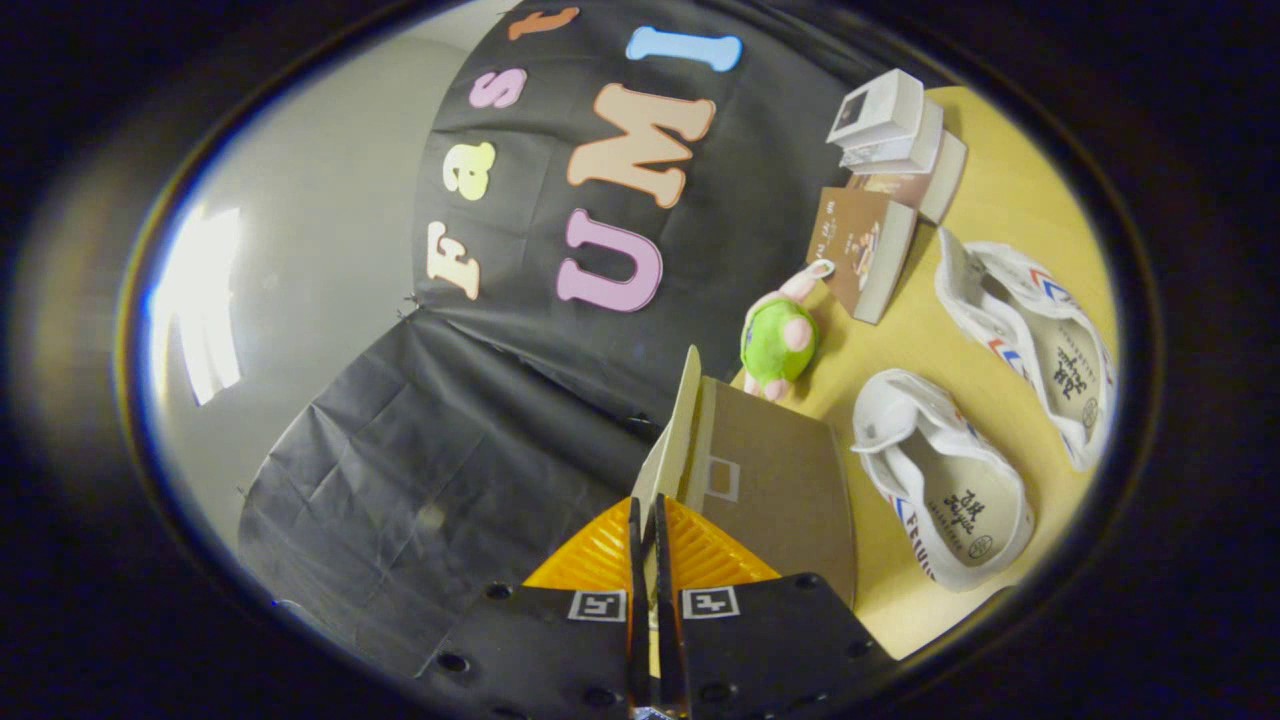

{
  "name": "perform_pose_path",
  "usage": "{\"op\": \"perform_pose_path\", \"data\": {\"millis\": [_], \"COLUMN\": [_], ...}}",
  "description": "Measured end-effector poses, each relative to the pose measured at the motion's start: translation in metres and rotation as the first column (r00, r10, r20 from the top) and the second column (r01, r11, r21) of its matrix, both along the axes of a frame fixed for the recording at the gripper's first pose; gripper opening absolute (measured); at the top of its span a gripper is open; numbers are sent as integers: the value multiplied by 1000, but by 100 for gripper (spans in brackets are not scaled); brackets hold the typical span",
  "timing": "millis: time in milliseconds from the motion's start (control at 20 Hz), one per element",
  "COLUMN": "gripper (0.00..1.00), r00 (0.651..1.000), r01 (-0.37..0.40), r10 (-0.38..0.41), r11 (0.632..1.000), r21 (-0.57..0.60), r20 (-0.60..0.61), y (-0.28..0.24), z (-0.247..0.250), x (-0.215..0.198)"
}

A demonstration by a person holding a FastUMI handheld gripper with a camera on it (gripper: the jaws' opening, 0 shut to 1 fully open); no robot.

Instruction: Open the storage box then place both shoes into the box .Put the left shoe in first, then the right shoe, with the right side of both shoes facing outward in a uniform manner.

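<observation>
Hand-held gripper [648,515] pinches the storage box lid [668,430]; both shoes [945,480] lie beyond.

The gripper [648,520] is tilted sideways, its fingers [690,545] pressed nearly together.

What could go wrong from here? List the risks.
1. The tongs pinch only the thin edge of the lid, so it may slip out and fall shut.
2. The toy sits close behind the box; a lid swung fully open might knock it.
3. The near shoe and far shoe look alike, so the wrong one could go in first.
</observation>
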State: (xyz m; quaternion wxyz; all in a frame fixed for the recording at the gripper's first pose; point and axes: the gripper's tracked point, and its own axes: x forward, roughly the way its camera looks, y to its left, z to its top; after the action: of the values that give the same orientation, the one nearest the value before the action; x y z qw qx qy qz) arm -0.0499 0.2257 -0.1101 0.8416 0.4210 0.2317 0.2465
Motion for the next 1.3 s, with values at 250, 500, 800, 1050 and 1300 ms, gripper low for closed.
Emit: {"op": "perform_pose_path", "data": {"millis": [250,500,800,1050,1300], "gripper": [10,10,11,12,12], "r00": [987,944,863,815,800], "r01": [-53,-106,-235,-315,-444], "r10": [67,159,349,451,542], "r11": [994,976,917,872,823], "r21": [-92,-191,-322,-374,-353], "r20": [148,287,364,365,257], "y": [25,72,165,234,290], "z": [48,95,122,115,72], "x": [-2,-8,-34,-55,-65]}}
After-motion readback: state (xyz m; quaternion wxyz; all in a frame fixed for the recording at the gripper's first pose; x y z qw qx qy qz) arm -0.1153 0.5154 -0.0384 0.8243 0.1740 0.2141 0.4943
